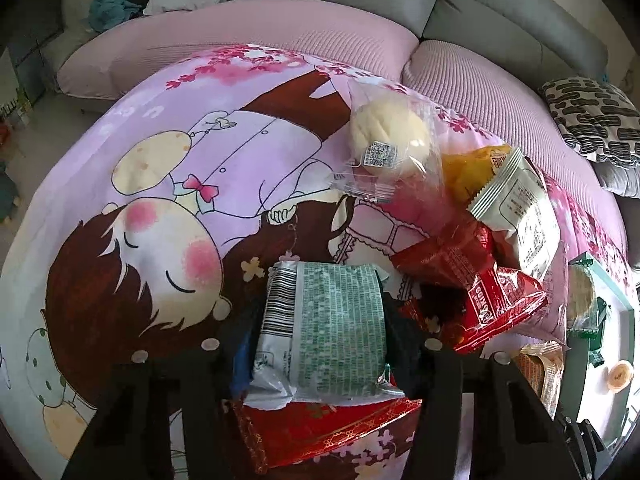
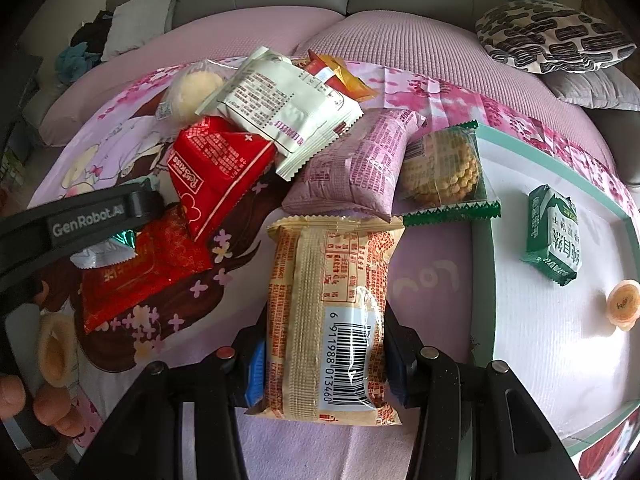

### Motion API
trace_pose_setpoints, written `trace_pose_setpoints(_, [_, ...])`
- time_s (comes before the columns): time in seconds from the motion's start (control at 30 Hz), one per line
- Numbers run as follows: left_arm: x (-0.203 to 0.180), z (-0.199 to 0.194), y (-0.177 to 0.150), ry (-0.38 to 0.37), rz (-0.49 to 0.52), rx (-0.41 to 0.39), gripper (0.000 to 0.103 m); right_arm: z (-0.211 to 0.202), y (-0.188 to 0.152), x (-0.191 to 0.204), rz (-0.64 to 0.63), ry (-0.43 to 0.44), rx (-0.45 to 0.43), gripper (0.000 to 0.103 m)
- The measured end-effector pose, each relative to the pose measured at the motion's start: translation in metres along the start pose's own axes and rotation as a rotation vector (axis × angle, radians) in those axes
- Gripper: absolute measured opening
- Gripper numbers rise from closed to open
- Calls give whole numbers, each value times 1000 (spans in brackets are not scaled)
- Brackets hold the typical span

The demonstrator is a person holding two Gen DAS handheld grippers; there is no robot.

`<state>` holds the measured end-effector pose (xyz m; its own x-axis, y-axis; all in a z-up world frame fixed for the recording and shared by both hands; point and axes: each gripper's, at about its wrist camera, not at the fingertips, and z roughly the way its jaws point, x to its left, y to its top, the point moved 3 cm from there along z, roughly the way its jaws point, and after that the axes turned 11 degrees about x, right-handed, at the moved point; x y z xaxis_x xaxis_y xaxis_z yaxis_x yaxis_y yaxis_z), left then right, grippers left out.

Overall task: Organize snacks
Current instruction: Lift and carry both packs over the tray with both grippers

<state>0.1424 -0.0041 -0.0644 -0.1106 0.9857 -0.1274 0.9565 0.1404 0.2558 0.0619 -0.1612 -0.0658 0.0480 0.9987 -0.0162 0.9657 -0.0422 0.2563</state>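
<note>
Gripped in the right tongs (image 2: 324, 364), an orange cracker packet (image 2: 334, 312) awaits the tray (image 2: 560, 160) at two o'clock; left tongs (image 1: 320, 344) clamp a green-print packet (image 1: 324, 320).

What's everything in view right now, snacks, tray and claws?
Silver-green packet: one, in left claw.
Beige wafer packet: one, in right claw.
Red packets: at least two, centre pile.
White packet: one, atop pile.
Clear-wrapped bun: one, cream, far side.
Orange packet: one, behind white packet.
Pink packet: one, beside tray.
Green-edged biscuit packet: one, over tray rim.
Tray: one, white with teal rim.
Green-white packet: one, in tray.
Orange jelly cup: one, in tray.
Left claw, right claw: black, each gripping.
</note>
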Motion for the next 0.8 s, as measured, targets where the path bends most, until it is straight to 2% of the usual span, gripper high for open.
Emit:
trace_pose_setpoints(0.13, [2,-2,0,-11,-9,3,53,-1,1,-2,12,4,-3,44])
trace_pose_setpoints(0.33, [2,-18,-2,-23,-6,-37,52,-8,0,-6,34,34,-25,41])
trace_pose_setpoints(0.67, [-4,-66,-2,-39,3,-165,52,-54,-2,-14,56,70,-155,40])
trace_pose_setpoints(0.8, [-10,-82,-4,-43,21,-211,52,-68,-4,-20,70,82,-181,40])
